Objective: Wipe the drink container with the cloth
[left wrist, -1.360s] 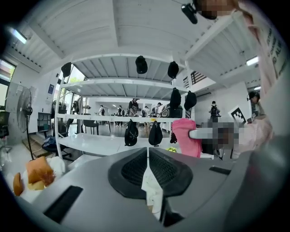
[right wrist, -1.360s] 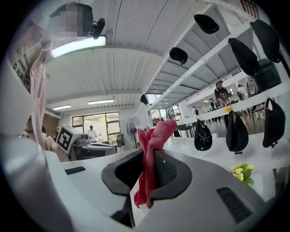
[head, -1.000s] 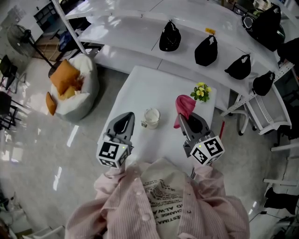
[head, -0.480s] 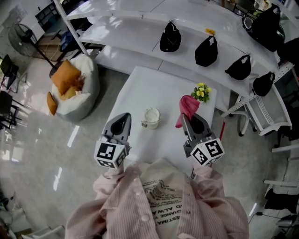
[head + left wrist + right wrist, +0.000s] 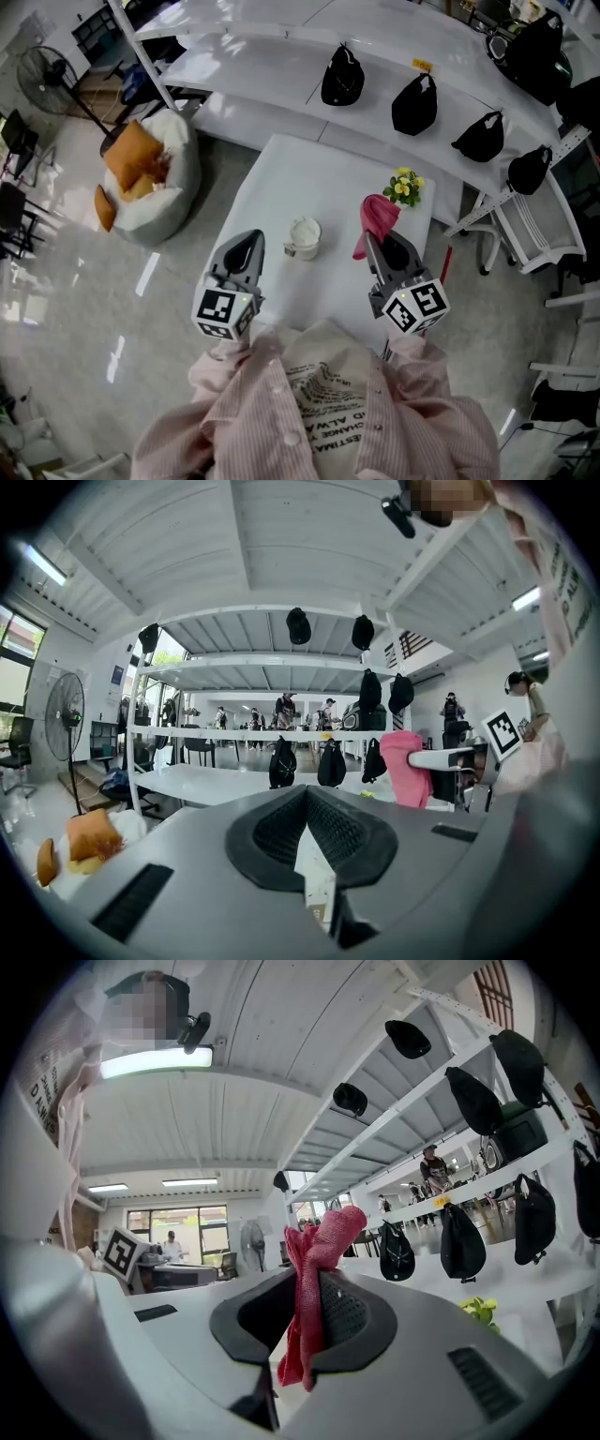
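Cup (image 5: pixel 303 236): white, upright on the table (image 5: pixel 281 178), touched by neither gripper.
Cloth (image 5: pixel 377 217): pink, right of the cup and apart from it, bunched up past the right gripper's tips, with a tail hanging below them.
Right gripper (image 5: pixel 379 240): right of the cup, jaws clamped tight on the cloth.
Left gripper (image 5: pixel 251 242): left of the cup, near it, not touching; jaws closed together, nothing between them.
Flowers (image 5: pixel 405 185): yellow, beyond the cloth, farther right of the cup.
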A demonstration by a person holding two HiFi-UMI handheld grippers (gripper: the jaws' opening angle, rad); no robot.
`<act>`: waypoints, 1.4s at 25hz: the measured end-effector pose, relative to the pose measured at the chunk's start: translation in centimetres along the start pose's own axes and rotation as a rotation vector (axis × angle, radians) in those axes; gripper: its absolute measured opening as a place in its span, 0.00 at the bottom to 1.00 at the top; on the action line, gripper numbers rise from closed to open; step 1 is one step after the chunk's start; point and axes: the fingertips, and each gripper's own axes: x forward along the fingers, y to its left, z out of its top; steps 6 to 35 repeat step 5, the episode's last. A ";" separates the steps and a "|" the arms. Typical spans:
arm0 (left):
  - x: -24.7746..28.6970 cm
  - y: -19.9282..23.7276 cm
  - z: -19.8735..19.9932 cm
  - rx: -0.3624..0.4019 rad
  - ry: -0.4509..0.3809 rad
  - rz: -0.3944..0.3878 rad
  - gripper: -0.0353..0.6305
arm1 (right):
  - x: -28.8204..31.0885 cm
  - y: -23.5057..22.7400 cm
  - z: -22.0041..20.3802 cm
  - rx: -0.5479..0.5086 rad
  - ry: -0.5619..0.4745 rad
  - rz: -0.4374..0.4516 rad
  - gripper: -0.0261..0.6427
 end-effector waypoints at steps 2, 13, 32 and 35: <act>0.0 0.0 0.0 0.003 0.000 0.002 0.06 | -0.1 0.0 0.0 -0.001 0.001 -0.003 0.11; -0.1 0.0 -0.2 0.000 0.001 0.000 0.06 | -0.1 -0.1 -0.1 -0.001 0.002 -0.005 0.11; -0.1 0.0 -0.2 0.000 0.001 0.000 0.06 | -0.1 -0.1 -0.1 -0.001 0.002 -0.005 0.11; -0.1 0.0 -0.2 0.000 0.001 0.000 0.06 | -0.1 -0.1 -0.1 -0.001 0.002 -0.005 0.11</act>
